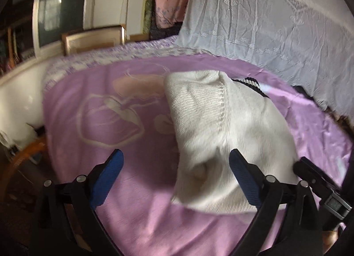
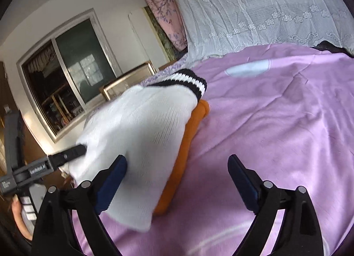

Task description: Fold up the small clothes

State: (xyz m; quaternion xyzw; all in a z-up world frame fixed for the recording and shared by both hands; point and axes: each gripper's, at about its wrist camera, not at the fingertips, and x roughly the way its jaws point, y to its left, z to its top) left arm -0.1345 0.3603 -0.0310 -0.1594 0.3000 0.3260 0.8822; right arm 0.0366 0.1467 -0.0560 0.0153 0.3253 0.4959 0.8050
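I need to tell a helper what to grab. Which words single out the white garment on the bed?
On the pink bedspread lies a small stack. The white knit sweater tops an orange garment; only it has black-and-white striped ribbing.

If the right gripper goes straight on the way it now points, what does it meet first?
Most likely the pink blanket. The right gripper stands open and points down at bare blanket, just right of the orange garment under the white sweater. Depth is unclear, so it could brush the orange edge.

White walls (image 2: 66,1); sliding window (image 2: 66,74) with dark glass; wooden chair back (image 2: 128,79) at bed's far edge; lace-covered bedding pile (image 2: 265,8); sunlight patches on purple bedspread (image 2: 287,112).
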